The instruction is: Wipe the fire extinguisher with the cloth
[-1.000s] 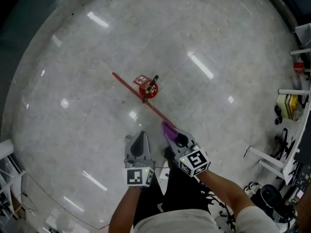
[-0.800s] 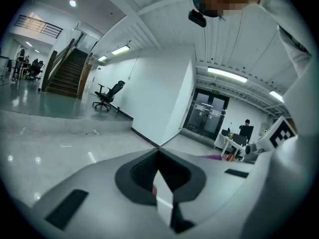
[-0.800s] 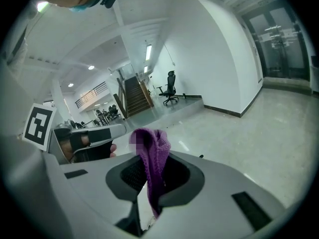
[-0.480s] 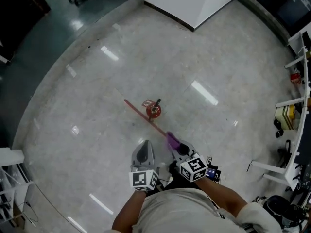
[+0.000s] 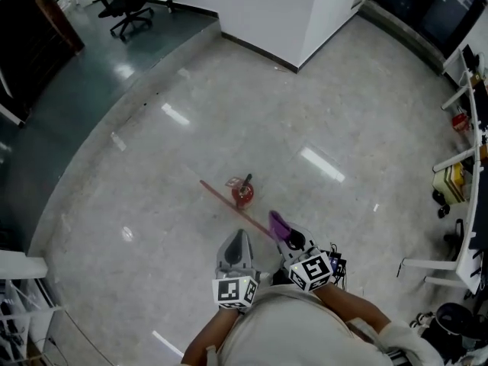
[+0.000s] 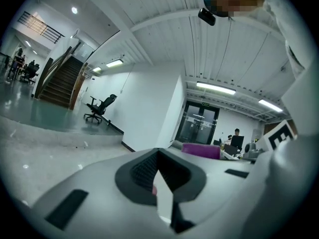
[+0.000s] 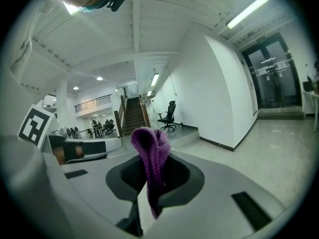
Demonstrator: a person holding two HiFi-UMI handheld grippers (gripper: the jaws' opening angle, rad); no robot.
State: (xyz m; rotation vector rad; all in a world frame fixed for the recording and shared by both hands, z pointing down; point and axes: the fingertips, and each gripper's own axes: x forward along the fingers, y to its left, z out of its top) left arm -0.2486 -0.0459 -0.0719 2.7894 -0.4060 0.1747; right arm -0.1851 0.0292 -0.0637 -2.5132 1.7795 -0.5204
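Extinguisher (image 5: 242,193) smaller in view, cloth (image 5: 279,224) still gripped

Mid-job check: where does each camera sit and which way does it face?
Head view: on the person's head, facing steeply down at the fire extinguisher; left gripper, right gripper and forearms show.
Left gripper view: rides that gripper, facing roughly level, forward; its shut jaws show.
Right gripper view: likewise level; jaws shut on the cloth.
Shared: all show the office chair.
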